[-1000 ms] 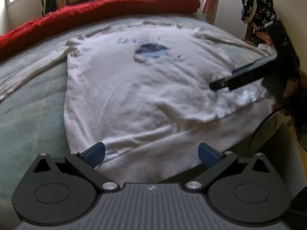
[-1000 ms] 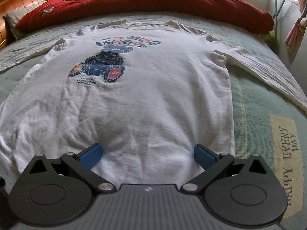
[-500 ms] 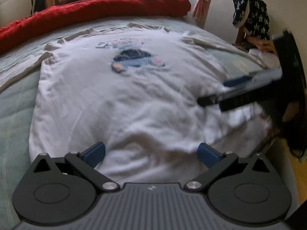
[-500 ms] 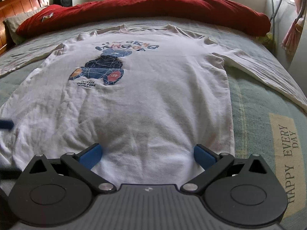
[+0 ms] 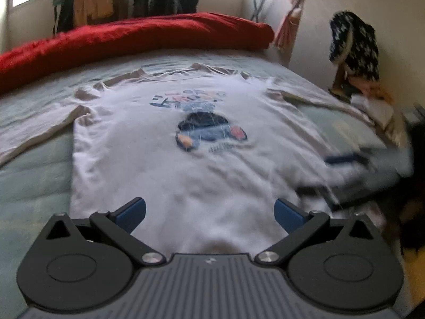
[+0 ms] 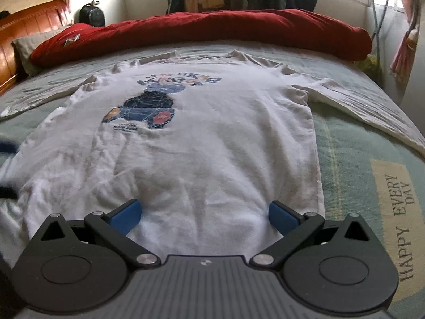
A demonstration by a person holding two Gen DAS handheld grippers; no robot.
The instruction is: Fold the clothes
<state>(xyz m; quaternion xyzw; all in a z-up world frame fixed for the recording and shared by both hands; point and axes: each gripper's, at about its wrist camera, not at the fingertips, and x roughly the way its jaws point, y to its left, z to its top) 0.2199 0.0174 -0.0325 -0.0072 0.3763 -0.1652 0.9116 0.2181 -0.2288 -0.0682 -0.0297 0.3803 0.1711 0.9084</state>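
A white long-sleeved shirt [image 5: 186, 180] [image 6: 212, 146] with a blue bear print lies flat and face up on the bed, sleeves spread to both sides. My left gripper [image 5: 209, 212] hovers open over the shirt's near hem, a little left of the middle, with nothing between its blue pads. The right gripper [image 6: 203, 214] is open as well, low over the hem near the shirt's right side edge. In the left wrist view it shows as a blurred dark bar with blue pads [image 5: 345, 158]. A sliver of the left gripper's blue pad [image 6: 6, 146] shows at the right wrist view's left edge.
A red duvet [image 5: 132, 37] [image 6: 212, 26] is rolled along the far side of the bed. The green cover reads "HAPPY EVERY DAY" [image 6: 398, 212] at the right. A wooden headboard [image 6: 26, 18] stands far left. A patterned garment [image 5: 353, 45] hangs by the wall.
The left gripper has swung from the shirt's left hem corner toward the middle of the hem. The right gripper's view tilted up a little. Both stayed open.
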